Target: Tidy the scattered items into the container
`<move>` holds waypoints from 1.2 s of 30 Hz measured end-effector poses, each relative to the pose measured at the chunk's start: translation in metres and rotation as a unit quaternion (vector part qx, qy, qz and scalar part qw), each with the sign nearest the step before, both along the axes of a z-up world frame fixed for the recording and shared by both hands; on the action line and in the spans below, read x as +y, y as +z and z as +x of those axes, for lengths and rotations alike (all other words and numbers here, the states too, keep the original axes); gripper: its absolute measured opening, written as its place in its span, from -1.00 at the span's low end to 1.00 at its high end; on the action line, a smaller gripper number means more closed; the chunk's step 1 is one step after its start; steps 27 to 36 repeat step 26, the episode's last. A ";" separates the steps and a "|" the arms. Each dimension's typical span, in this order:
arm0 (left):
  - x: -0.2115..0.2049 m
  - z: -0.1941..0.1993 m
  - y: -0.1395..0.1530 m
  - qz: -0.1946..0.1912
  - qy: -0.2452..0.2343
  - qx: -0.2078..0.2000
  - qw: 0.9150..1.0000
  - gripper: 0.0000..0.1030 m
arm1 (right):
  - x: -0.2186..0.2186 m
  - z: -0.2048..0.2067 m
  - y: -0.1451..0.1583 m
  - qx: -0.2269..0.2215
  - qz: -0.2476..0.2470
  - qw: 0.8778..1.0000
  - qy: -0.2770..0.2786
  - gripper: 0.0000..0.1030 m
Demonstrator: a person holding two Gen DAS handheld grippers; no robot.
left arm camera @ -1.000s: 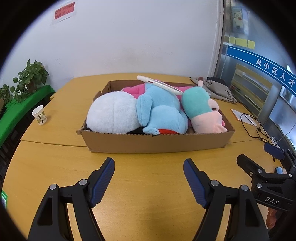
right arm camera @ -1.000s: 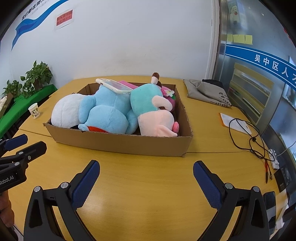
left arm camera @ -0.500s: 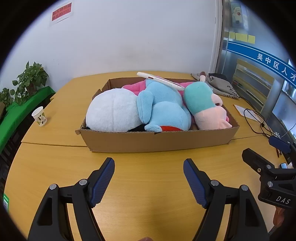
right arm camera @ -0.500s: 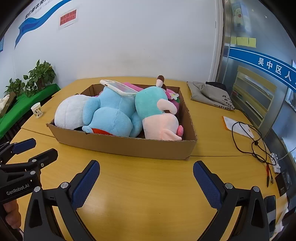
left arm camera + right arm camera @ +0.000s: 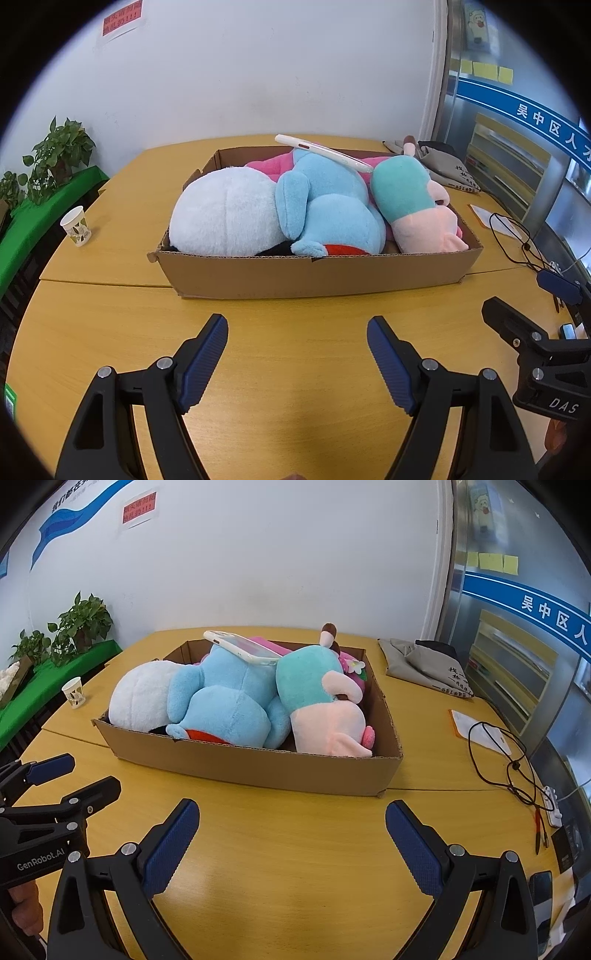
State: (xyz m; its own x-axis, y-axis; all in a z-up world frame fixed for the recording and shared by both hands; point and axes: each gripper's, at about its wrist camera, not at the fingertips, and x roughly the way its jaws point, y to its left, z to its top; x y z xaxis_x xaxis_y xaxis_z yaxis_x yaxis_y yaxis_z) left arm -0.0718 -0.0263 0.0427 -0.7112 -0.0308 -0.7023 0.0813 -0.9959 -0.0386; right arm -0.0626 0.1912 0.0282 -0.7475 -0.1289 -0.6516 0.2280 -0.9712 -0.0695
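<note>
A shallow cardboard box (image 5: 317, 275) (image 5: 258, 768) sits mid-table, packed with plush toys: a white one (image 5: 225, 218) at the left, a light blue one (image 5: 332, 218) (image 5: 229, 698) in the middle, a teal and pink one (image 5: 413, 206) (image 5: 321, 698) at the right. A white phone (image 5: 325, 152) (image 5: 243, 647) lies on top of the blue toy. My left gripper (image 5: 297, 334) is open over bare table in front of the box, with nothing between its fingers. My right gripper (image 5: 291, 818) is open too, empty, and near the box's right front corner.
A paper cup (image 5: 76, 226) stands on the table at the left, with potted plants (image 5: 55, 155) on a green ledge beyond it. A grey cloth bag (image 5: 428, 666), a paper (image 5: 476, 729), a black cable (image 5: 509, 764) and a power strip (image 5: 552, 805) lie at the right.
Both views have shifted slightly; the box now appears a little closer and more centred. Both grippers stay open and empty, and the toys and phone have not moved.
</note>
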 end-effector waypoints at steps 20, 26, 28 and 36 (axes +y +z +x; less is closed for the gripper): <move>-0.002 -0.003 -0.007 0.004 -0.004 -0.017 1.000 0.51 | -0.013 -0.001 -0.010 -0.009 0.008 1.000 0.009 0.99; 0.000 0.000 -0.005 -0.006 -0.001 -0.013 1.000 0.51 | -0.017 0.000 -0.010 -0.008 0.011 1.000 0.015 0.99; 0.000 0.000 -0.005 -0.006 -0.001 -0.013 1.000 0.51 | -0.017 0.000 -0.010 -0.008 0.011 1.000 0.015 0.99; 0.000 0.000 -0.005 -0.006 -0.001 -0.013 1.000 0.51 | -0.017 0.000 -0.010 -0.008 0.011 1.000 0.015 0.99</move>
